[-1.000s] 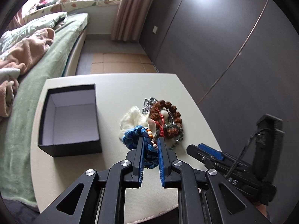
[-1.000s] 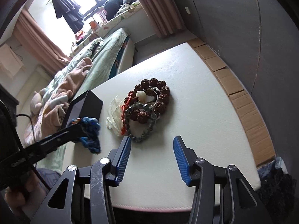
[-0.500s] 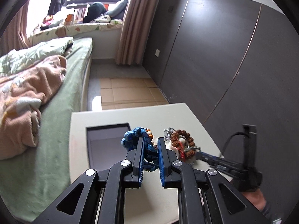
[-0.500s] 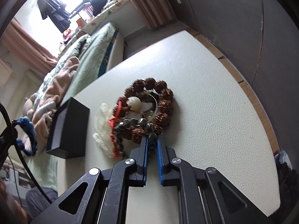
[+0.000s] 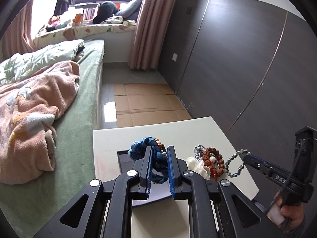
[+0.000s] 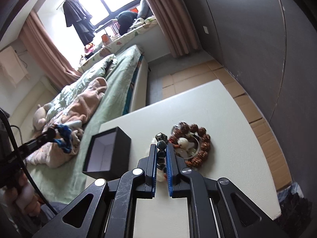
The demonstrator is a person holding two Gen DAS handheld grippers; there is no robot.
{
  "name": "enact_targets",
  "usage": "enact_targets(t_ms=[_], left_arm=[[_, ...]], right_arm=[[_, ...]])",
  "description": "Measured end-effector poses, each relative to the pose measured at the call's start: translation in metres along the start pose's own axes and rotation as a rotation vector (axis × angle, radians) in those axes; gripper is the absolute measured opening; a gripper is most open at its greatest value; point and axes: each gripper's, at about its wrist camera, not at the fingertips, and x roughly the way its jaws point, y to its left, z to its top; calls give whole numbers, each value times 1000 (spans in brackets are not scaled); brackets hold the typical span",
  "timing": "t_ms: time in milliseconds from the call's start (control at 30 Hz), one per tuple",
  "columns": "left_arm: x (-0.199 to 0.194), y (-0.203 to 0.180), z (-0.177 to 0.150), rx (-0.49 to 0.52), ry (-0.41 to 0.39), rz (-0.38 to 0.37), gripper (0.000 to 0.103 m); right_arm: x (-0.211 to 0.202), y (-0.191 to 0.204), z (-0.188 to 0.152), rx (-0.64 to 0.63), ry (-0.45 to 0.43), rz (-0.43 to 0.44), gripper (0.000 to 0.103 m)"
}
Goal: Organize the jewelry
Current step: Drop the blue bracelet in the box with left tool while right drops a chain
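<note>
My left gripper (image 5: 159, 150) is shut on a blue braided bracelet (image 5: 140, 145) and holds it in the air over the open black box (image 5: 123, 158), which it partly hides. My right gripper (image 6: 161, 146) is shut on a grey bead bracelet (image 6: 161, 137), raised off the pile. In the left wrist view that bracelet (image 5: 228, 161) hangs as a loop from the right gripper (image 5: 247, 156). On the white table (image 6: 218, 109) lies the pile: a brown bead bracelet (image 6: 198, 146), white pieces (image 5: 195, 163) and a red cord. The box (image 6: 108, 152) stands left of the pile.
A bed with a green cover and a pink blanket (image 5: 35, 115) runs along the table's left side. A dark wall (image 5: 237, 69) stands to the right. Cardboard sheets (image 5: 142, 103) cover the floor beyond the table. A hand (image 5: 287, 214) grips the right tool's handle.
My left gripper rose with the blue bracelet and moved left over the box. My right gripper closed on the grey bead bracelet at the pile and lifted it.
</note>
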Motion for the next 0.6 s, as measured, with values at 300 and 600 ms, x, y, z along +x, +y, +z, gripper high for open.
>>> enact_targets(t_ms=[300, 600], left_arm=[[7, 21, 0, -83, -48, -29, 86], [1, 52, -14, -124, -74, 29, 86]], right_arm=[[4, 43, 10, -56, -10, 68, 10], [26, 82, 12, -79, 19, 168, 10]])
